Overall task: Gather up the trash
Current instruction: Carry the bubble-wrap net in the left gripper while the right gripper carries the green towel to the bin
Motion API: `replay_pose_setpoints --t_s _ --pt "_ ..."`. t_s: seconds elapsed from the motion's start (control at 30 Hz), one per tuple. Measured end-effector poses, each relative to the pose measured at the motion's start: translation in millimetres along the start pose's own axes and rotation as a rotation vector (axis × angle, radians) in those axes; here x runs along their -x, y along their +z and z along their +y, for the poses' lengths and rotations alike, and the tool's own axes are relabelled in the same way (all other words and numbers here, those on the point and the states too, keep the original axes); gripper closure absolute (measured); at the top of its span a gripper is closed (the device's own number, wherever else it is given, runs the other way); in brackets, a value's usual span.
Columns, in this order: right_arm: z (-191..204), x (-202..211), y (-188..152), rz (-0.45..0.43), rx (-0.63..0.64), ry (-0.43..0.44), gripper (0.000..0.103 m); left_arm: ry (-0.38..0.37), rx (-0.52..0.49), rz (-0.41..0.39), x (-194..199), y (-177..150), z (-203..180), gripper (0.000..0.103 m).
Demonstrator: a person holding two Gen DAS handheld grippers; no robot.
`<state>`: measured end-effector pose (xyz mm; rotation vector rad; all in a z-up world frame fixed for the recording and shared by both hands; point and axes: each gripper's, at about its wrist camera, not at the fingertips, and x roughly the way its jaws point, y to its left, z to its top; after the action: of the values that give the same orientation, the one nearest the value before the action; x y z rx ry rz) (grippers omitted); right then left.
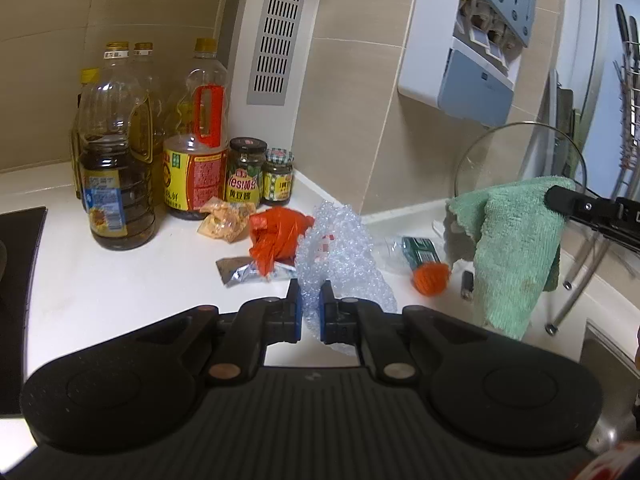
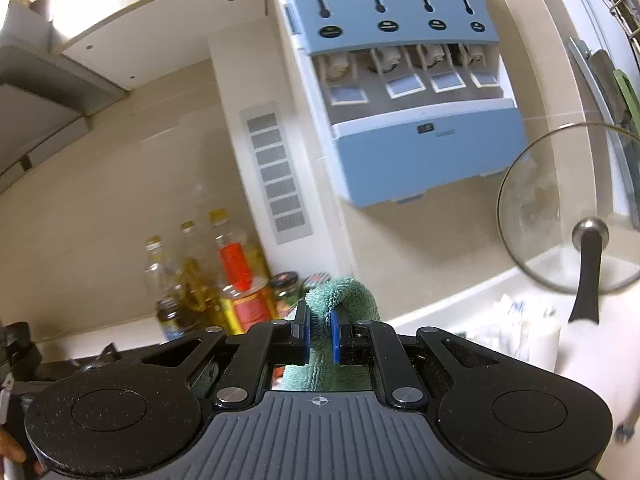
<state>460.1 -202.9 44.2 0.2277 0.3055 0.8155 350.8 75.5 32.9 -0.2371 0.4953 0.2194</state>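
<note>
Beige wall tiles back a white kitchen counter (image 1: 100, 280), with a blue-and-white wall dispenser (image 1: 464, 52) mounted above it. That dispenser serves as the landmark.

From the left wrist view, the left gripper (image 1: 311, 312) has its blue pads pressed onto a crumpled sheet of bubble wrap (image 1: 340, 248), pinching its near edge; the sheet lies on the counter below and left of the dispenser. Just left of the wrap sit an orange plastic bag (image 1: 276, 240), a foil wrapper (image 1: 244, 272) and a yellowish snack packet (image 1: 226, 220). Further left of the dispenser, against the wall, stand cooking oil bottles (image 1: 116, 168) and two sauce jars (image 1: 260, 174). Below the dispenser lie a green-labelled clear bottle (image 1: 416, 252) and an orange netted ball (image 1: 430, 278). This view alone shows the trash on the counter, and the right gripper (image 1: 560, 198) from the side, with a green towel (image 1: 512, 248) hanging from its tip below and right of the dispenser.

The right wrist view looks upward, so the dispenser (image 2: 420, 120) fills its middle. Here the right gripper (image 2: 320, 336) is closed on the green towel (image 2: 344, 296), a fold of it clamped between the pads. Right of the dispenser a glass pot lid (image 2: 560, 208) leans against the wall, its knob and black handle visible only here. The oil bottles (image 2: 224, 280) appear blurred, lower left of the dispenser.
</note>
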Motion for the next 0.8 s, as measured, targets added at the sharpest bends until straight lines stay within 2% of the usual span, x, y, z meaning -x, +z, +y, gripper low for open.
replay_pose_setpoints --t_s 0.43,0.8 --pt "61.1 43.1 -58.1 0.121 -0.088 0.030 0.093 -0.051 -0.042 0.084 45.2 -46.0 22.7 0.097" --pt "90.4 41.6 -123.9 0.310 -0.133 0.034 0.093 -0.057 -0.062 0.224 54.4 -102.1 38.3 0.097"
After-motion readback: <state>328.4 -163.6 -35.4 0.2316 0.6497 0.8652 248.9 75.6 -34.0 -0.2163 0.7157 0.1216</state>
